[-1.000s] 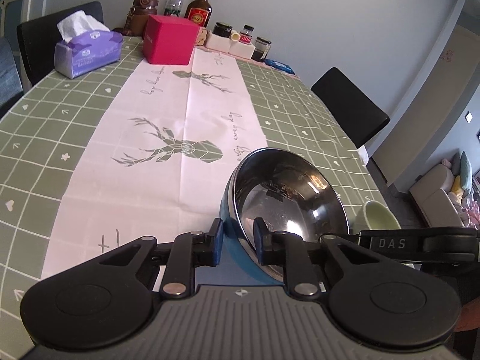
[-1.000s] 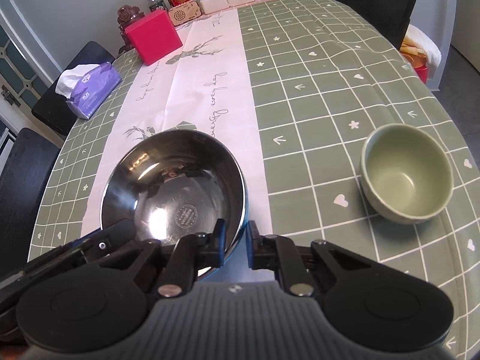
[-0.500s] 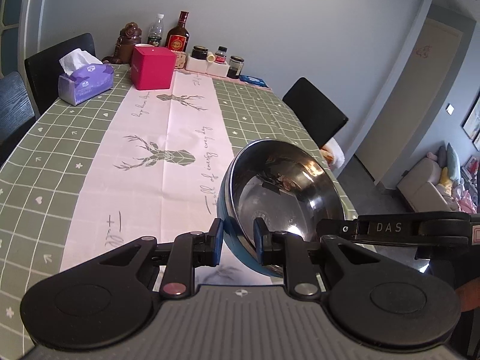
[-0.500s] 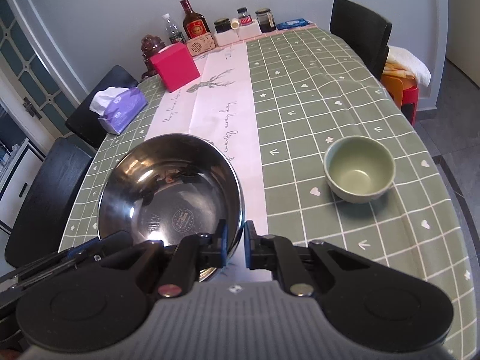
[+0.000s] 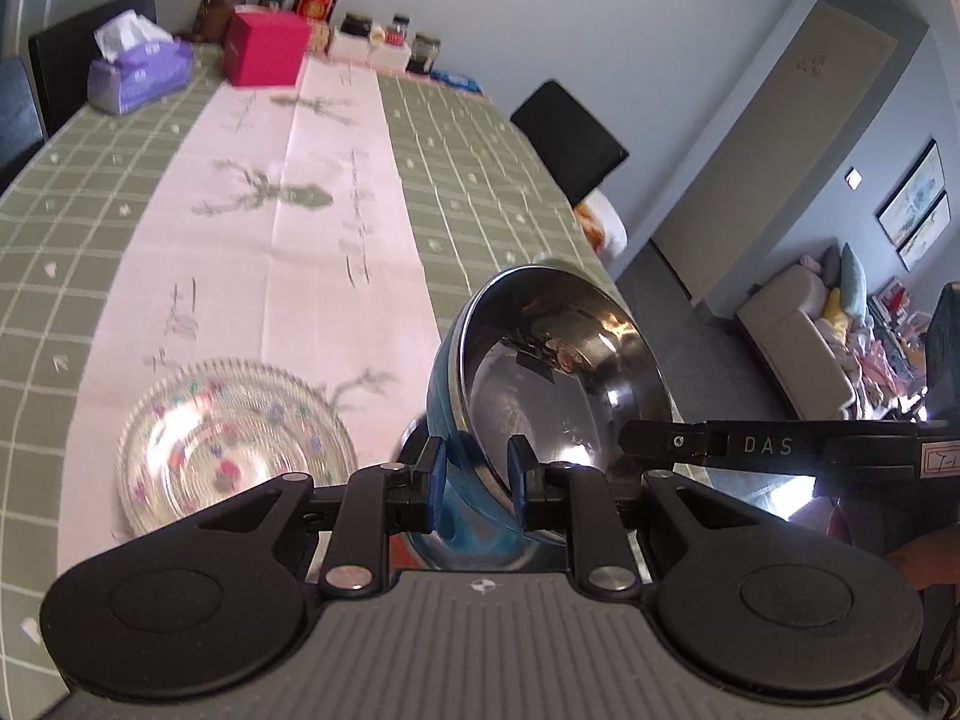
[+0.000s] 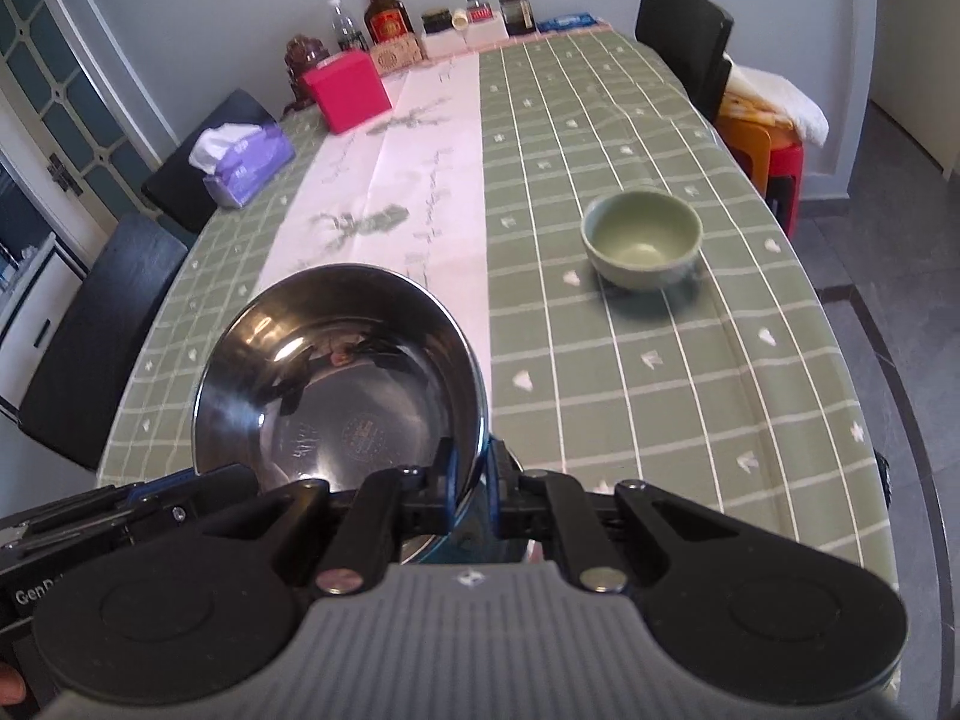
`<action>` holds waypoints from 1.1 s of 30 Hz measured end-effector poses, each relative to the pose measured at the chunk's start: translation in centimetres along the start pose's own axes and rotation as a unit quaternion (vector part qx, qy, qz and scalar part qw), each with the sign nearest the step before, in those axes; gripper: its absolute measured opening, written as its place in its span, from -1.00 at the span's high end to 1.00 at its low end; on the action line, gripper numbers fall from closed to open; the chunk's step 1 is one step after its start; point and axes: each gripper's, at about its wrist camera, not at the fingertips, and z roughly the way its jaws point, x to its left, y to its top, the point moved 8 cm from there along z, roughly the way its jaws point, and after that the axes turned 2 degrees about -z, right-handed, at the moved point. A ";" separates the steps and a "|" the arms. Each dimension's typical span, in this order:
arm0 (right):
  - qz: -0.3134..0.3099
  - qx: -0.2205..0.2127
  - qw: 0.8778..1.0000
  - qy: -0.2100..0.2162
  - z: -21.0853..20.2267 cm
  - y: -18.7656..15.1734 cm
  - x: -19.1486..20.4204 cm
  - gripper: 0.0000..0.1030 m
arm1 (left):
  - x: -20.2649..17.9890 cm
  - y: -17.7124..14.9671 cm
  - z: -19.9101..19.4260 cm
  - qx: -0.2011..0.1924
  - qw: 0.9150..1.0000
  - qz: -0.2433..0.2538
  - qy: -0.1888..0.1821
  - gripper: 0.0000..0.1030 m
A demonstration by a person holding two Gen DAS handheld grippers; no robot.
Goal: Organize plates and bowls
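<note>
1. The surface (image 6: 690, 360), under a green checked cloth, fills both my views; black chairs (image 6: 684, 30) stand round it.
2. I hold the steel bowl (image 6: 336, 372) tilted above the near edge. My left claw (image 5: 474, 483) pinches its rim on one side, my right claw (image 6: 471, 495) on the other.
3. A patterned glass plate (image 5: 234, 450) lies just left of the bowl.
4. A small green bowl (image 6: 642, 237) sits well apart to the right.
5. A red box (image 6: 348, 90), tissue pack (image 6: 246, 162) and bottles (image 6: 384, 15) crowd the far end.

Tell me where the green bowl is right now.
The green bowl stands alone on the green checked tablecloth, right of the pink runner in the right wrist view, well beyond the held steel bowl.
</note>
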 end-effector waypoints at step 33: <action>0.016 0.095 0.995 -0.008 4.0 -1.7 -1.4 0.84 | 2.2 -2.1 3.8 0.102 0.994 -0.039 -0.011 0.53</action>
